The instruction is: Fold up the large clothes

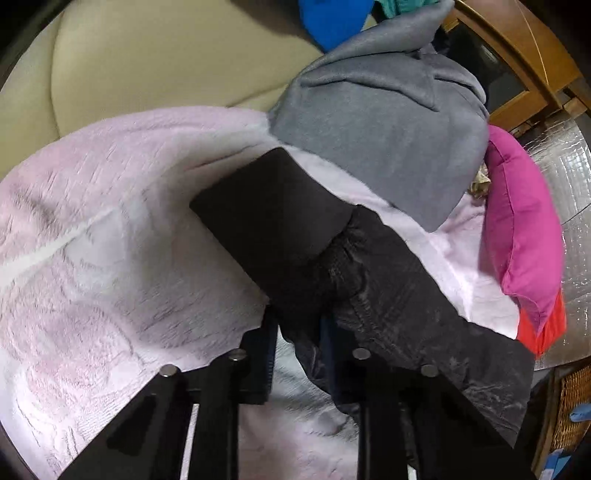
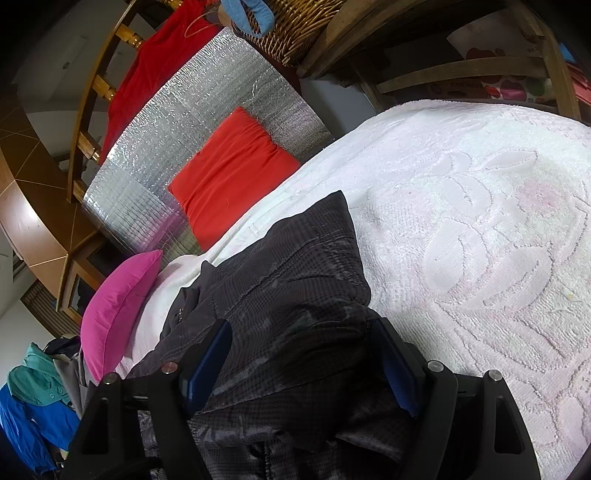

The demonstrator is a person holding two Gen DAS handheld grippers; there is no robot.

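A dark checked jacket (image 1: 406, 302) lies on a pale pink towel (image 1: 92, 258). Its sleeve ends in a plain black cuff (image 1: 269, 218) that stretches away up-left. My left gripper (image 1: 297, 325) is shut on the sleeve just behind that cuff, with dark fabric pinched between the narrow fingers. In the right wrist view the jacket's body (image 2: 295, 258) bulges up between the blue pads of my right gripper (image 2: 301, 343). Those jaws stand wide, and the thick bunch of fabric fills the gap from pad to pad.
A grey hoodie (image 1: 388, 122) lies beyond the cuff. A magenta pillow (image 1: 521, 221) and a red pillow (image 2: 232, 173) sit at the towel's edge on a silver mat (image 2: 207, 92). Blue and teal clothes (image 2: 33, 406), a wicker basket (image 2: 295, 29) and wooden chairs surround it.
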